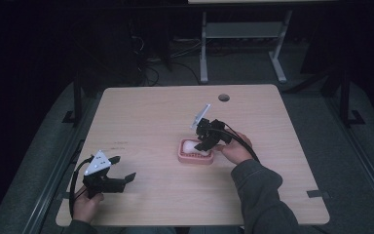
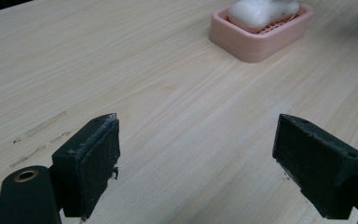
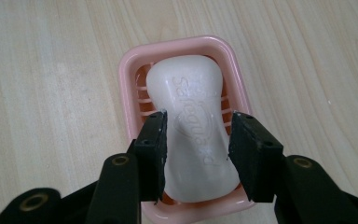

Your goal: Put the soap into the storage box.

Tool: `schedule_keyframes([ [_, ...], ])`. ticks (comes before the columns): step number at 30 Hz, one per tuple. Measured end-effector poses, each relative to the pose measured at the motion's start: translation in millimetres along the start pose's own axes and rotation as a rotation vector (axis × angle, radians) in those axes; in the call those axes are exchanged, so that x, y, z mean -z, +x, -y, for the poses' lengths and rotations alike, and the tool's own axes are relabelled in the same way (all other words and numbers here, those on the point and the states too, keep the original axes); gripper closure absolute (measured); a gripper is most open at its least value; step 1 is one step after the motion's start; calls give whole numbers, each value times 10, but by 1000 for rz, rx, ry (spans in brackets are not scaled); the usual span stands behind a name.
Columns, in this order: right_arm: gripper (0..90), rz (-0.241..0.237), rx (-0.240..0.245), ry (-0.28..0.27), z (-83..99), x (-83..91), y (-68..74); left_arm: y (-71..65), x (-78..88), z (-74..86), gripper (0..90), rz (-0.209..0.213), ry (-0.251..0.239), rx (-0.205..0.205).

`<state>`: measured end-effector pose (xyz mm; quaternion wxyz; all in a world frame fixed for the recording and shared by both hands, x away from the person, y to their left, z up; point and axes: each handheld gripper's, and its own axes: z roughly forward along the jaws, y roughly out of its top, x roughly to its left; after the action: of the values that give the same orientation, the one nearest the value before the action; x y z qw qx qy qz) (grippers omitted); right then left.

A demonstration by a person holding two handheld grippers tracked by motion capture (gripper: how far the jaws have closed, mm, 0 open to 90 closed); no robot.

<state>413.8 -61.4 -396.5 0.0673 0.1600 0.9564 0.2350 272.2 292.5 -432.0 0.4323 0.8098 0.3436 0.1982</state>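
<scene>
Fingers [image 3: 151, 154] of the right gripper [image 3: 196, 154] are clamped on the white soap bar [image 3: 191, 116], seated in the pink soap dish [image 3: 130, 84] mid-frame. Slick soap could be squirted out sideways if squeezed harder; left gripper [image 2: 196, 163] is parked wide open, lower left.

The left tongs [image 1: 121, 171] and right tongs [image 1: 206, 144] are matte black, each topped by a pale grey three-cornered plate and trailing a black cable. Their jaws end in blocky black pads with scuffed edges, on arms set with brass-ringed holes. The person wears a dark grey-green sleeve [image 1: 260, 195].
</scene>
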Motion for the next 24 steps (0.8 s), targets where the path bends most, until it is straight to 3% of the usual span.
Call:
schedule_keyframes([
  [24,545,5,-33,-19,143,105,-20,-7,-3,-1,145,0,-2,2],
])
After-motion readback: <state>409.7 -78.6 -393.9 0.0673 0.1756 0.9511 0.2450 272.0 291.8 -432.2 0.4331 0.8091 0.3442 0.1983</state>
